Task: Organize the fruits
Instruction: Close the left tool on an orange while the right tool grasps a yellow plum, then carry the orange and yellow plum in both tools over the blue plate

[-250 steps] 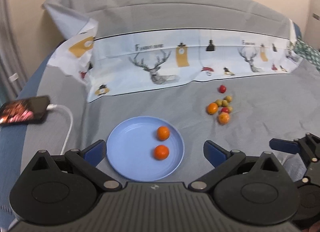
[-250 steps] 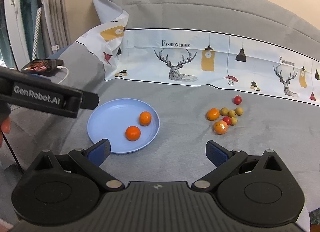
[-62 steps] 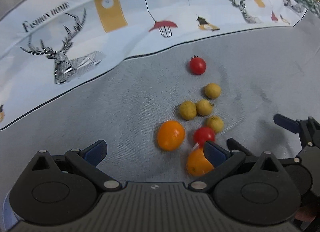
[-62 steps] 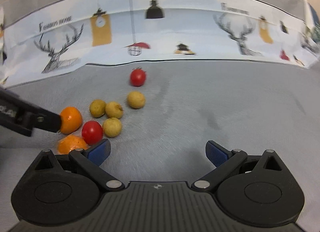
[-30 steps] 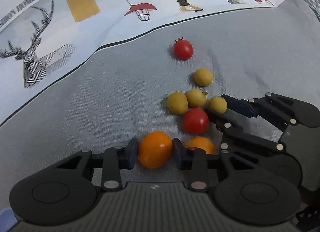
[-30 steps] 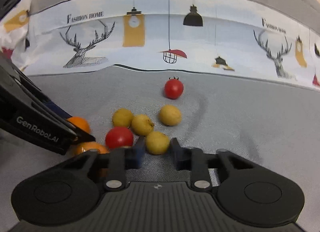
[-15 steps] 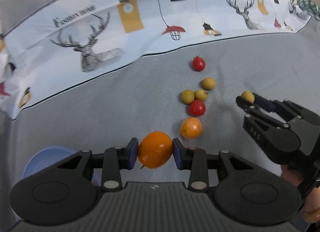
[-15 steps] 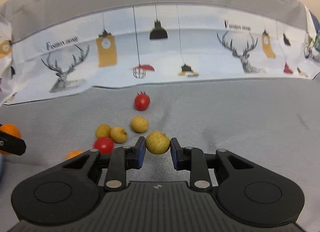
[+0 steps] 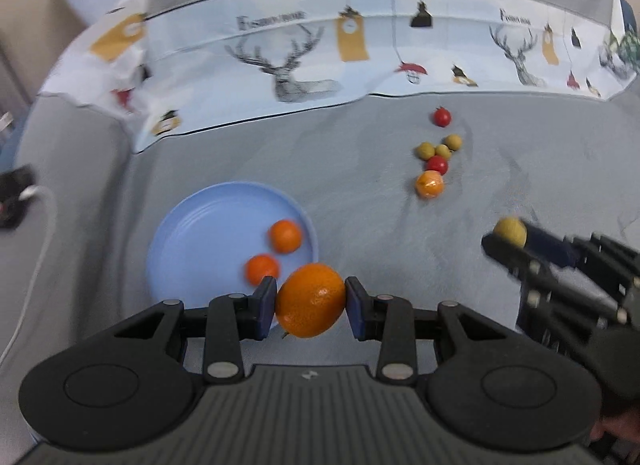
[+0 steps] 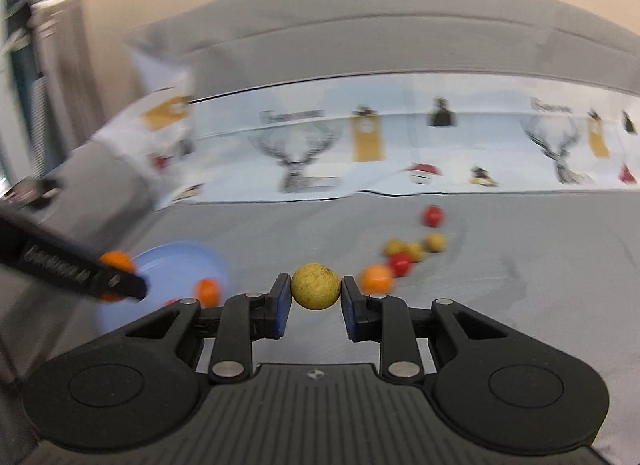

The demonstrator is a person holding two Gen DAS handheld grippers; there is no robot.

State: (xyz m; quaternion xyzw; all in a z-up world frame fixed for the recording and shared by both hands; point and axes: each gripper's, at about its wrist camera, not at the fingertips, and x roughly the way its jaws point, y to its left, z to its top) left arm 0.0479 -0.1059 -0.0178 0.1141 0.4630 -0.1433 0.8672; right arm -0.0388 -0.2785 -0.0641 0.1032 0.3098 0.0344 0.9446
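Note:
My left gripper is shut on an orange and holds it above the near right rim of the blue plate, which holds two oranges. My right gripper is shut on a small yellow fruit, held in the air right of the plate; it also shows in the left wrist view. On the grey cloth lie one orange, two red tomatoes and three yellow fruits.
A white printed cloth with deer lies along the back. A phone with a white cable lies at the far left. The left gripper's arm crosses the right wrist view over the plate.
Both grippers have lifted and pulled back from the fruit pile with their fruits. The left one has moved left so the plate is under its orange.

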